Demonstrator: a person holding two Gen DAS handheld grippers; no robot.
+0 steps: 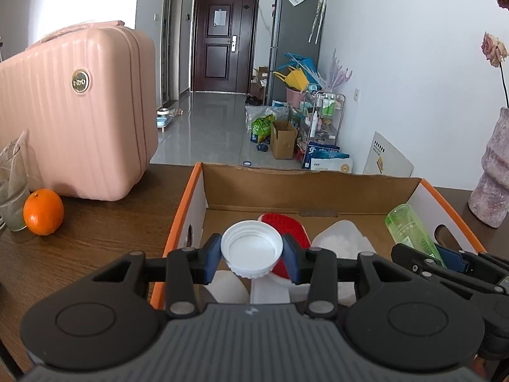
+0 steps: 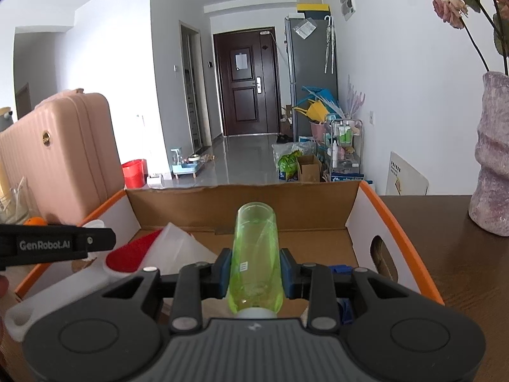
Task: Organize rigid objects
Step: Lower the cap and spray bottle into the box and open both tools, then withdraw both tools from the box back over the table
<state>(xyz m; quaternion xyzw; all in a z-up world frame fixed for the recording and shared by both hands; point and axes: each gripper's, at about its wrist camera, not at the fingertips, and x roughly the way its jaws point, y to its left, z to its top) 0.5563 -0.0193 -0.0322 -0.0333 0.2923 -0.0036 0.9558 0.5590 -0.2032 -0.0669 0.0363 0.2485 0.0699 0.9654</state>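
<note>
White cap: the round white ribbed plastic screw cap [image 1: 252,249] sits pinched between the blue pads, its open hollow side facing the camera, held up over the near end of the box.
Left gripper: the black two-finger left gripper [image 1: 253,254] is clenched tight on that white cap, one pad on each side of the rim.
Green bottle: the translucent green plastic bottle [image 2: 255,258] points away from the camera, flat bottom end farthest, grey neck end nearest, above the middle of the box.
Right gripper: the black two-finger right gripper [image 2: 255,275] is grasping the green bottle around its body; in the left wrist view it shows at the right edge [image 1: 445,262] with the bottle [image 1: 410,232] slanting up out of it.
Box: the open cardboard box with orange rim and white side walls [image 2: 366,219] lies under both grippers, on the dark wooden table [image 1: 105,222].
Inside the box: a white-handled brush with a red pad [image 2: 127,256] on the left, a translucent white plastic piece [image 2: 181,245] just beside it; something blue at the right, mostly hidden.
Left of box: a pink ribbed hard-shell case [image 1: 79,111] stands upright, with an orange fruit [image 1: 43,211] in front of it, touching a clear glass [image 1: 11,191].
Right of box: a mottled pink stone-look vase [image 2: 494,165] holding dried roses [image 2: 448,8].
</note>
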